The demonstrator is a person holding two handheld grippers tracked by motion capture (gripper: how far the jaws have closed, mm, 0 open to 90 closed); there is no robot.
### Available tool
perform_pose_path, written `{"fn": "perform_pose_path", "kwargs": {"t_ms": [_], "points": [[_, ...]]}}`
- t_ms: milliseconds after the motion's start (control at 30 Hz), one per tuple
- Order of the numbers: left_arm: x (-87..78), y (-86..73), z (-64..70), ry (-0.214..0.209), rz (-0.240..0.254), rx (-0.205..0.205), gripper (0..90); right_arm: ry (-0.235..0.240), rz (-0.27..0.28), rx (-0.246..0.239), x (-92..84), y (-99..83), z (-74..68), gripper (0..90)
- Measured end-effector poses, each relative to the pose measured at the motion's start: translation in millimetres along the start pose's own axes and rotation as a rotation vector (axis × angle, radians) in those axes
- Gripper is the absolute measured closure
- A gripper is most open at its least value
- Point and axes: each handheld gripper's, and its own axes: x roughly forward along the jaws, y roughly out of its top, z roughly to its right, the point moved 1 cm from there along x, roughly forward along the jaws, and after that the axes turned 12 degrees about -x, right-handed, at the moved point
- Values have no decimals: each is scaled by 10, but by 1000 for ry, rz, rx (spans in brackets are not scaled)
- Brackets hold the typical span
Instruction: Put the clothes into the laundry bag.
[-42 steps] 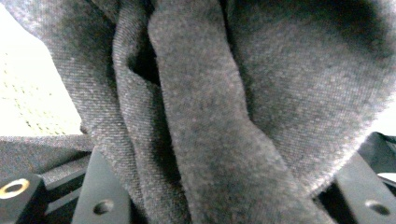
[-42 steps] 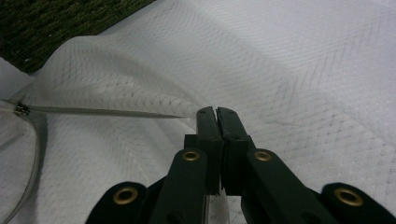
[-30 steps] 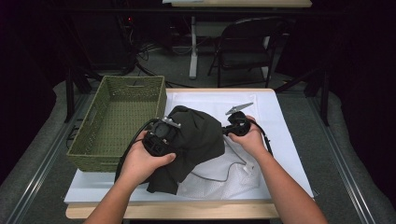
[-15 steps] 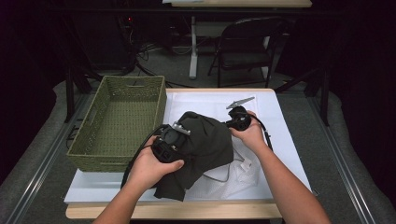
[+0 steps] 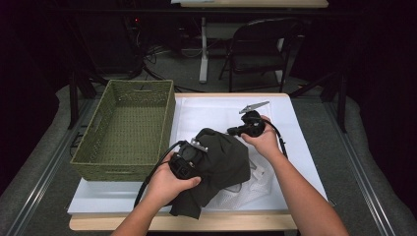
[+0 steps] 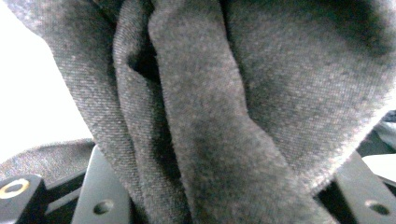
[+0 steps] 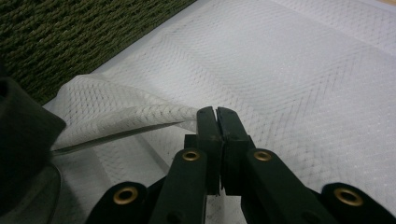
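Note:
A dark grey garment (image 5: 223, 157) lies bunched over a white mesh bag (image 5: 256, 184) on the table. My left gripper (image 5: 195, 151) is at the garment's left side, shut on a thick fold of it. In the left gripper view the cloth (image 6: 261, 93) is bunched between the two jaws of the left gripper (image 6: 224, 196). My right gripper (image 5: 233, 132) sits just behind the garment with its jaws together. In the right gripper view the tips of the right gripper (image 7: 215, 114) pinch a lifted edge of the mesh bag (image 7: 140, 116).
A green woven basket (image 5: 123, 167) stands on the left of the table, close to my left hand; its wall (image 7: 70, 32) also shows beyond the mesh. A white mat (image 5: 216, 110) covers the tabletop. A folding chair (image 5: 255, 44) stands beyond the far edge.
My left hand has carried the garment rightward and down, away from the basket. The cloth now sits lower over the mesh bag. The right hand has stayed put.

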Motion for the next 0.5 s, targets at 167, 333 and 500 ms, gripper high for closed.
{"fn": "perform_pose_path", "kwargs": {"t_ms": [167,333,500], "points": [[126,-81,-49,13,-15,-12,458,-4,5,-12,-19,15,-26,890],[213,-140,-112,46,-14,-25,458,-8,8,-22,-48,24,-49,890],[275,-168,-157,59,-10,-41,457,-7,6,-33,-113,35,-84,890]]}}
